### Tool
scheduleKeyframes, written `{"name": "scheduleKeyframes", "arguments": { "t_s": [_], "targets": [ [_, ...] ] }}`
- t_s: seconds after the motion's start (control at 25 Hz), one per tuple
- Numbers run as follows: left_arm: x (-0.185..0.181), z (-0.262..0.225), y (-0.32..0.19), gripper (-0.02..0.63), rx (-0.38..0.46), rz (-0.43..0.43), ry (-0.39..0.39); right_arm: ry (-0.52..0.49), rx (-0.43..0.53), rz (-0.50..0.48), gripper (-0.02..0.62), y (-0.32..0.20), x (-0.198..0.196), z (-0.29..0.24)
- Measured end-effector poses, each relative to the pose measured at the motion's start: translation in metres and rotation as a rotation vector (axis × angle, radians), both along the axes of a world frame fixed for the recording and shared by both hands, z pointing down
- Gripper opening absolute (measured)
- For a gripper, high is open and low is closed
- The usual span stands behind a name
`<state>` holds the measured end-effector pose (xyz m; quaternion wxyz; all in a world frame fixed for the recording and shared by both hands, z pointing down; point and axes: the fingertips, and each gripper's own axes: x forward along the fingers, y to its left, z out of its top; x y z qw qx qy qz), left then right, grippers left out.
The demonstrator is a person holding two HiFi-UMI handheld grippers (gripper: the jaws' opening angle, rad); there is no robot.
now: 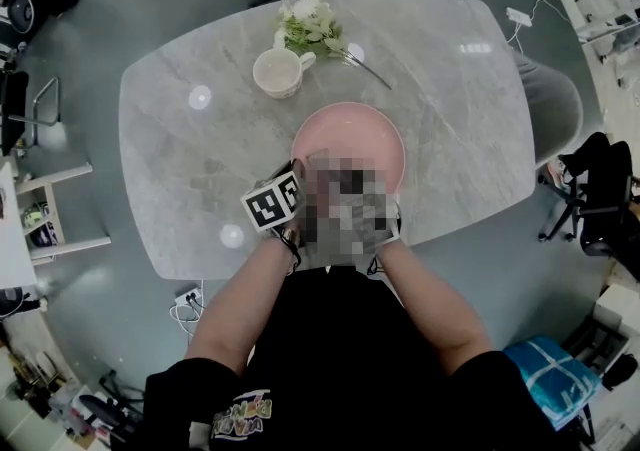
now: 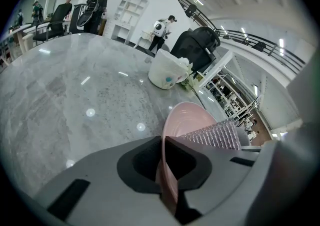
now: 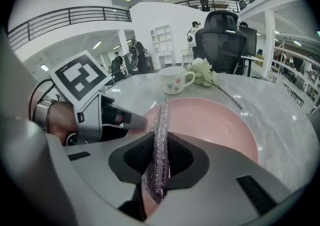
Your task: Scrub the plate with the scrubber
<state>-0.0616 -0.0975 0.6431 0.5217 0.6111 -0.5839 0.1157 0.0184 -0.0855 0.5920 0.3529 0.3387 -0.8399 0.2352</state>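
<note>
Plate (image 1: 352, 135) on table (image 1: 455, 109), near edge; mug (image 1: 278, 72) behind it, left; flowers (image 1: 312, 29) just beside mug, perhaps touching.

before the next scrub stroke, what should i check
1. left hand-held gripper clamped on the rim of the plate: ok
2. right hand-held gripper shut on the scrubber: ok
3. scrubber pressed against the plate's face: cannot tell
4. cup and flowers standing apart from the plate, on its far side: ok
</note>
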Motion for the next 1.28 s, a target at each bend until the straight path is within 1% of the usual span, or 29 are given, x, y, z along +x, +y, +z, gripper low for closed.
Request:
{"name": "scheduleKeyframes", "arguments": {
  "t_s": [0.12, 0.2, 0.28, 0.44, 0.56, 0.76, 0.92, 1.12, 1.28],
  "targets": [
    [0.002, 0.0, 0.001, 0.031, 0.002, 0.016, 0.011, -0.028, -0.002, 0.023, 0.074, -0.015, -0.004, -0.002],
    [0.003, -0.001, 0.001, 0.029, 0.004, 0.036, 0.009, -0.018, -0.001, 0.01, 0.074, -0.024, -0.008, -0.001],
    [0.003, 0.0, 0.0, 0.028, 0.006, 0.056, 0.006, 0.019, 0.0, -0.029, 0.075, -0.03, -0.014, 0.004],
    [0.002, 0.001, -0.001, 0.026, 0.006, 0.085, 0.003, 0.126, 0.023, -0.108, 0.074, -0.04, -0.018, 0.016],
    [0.002, 0.001, -0.002, 0.027, 0.01, 0.097, 0.002, 0.181, 0.028, -0.124, 0.075, -0.046, -0.012, 0.024],
    [0.002, 0.003, -0.002, 0.026, 0.01, 0.103, 0.006, 0.26, 0.065, -0.156, 0.075, -0.055, -0.005, 0.033],
    [0.002, 0.004, -0.001, 0.026, 0.005, 0.1, 0.005, 0.304, 0.094, -0.142, 0.075, -0.067, 0.008, 0.034],
    [0.003, 0.004, -0.003, 0.028, 0.005, 0.1, 0.007, 0.368, 0.133, -0.103, 0.075, -0.089, 0.036, 0.033],
    [0.003, 0.004, -0.002, 0.027, 0.006, 0.098, 0.006, 0.421, 0.165, -0.091, 0.075, -0.1, 0.055, 0.032]
  ]
}}
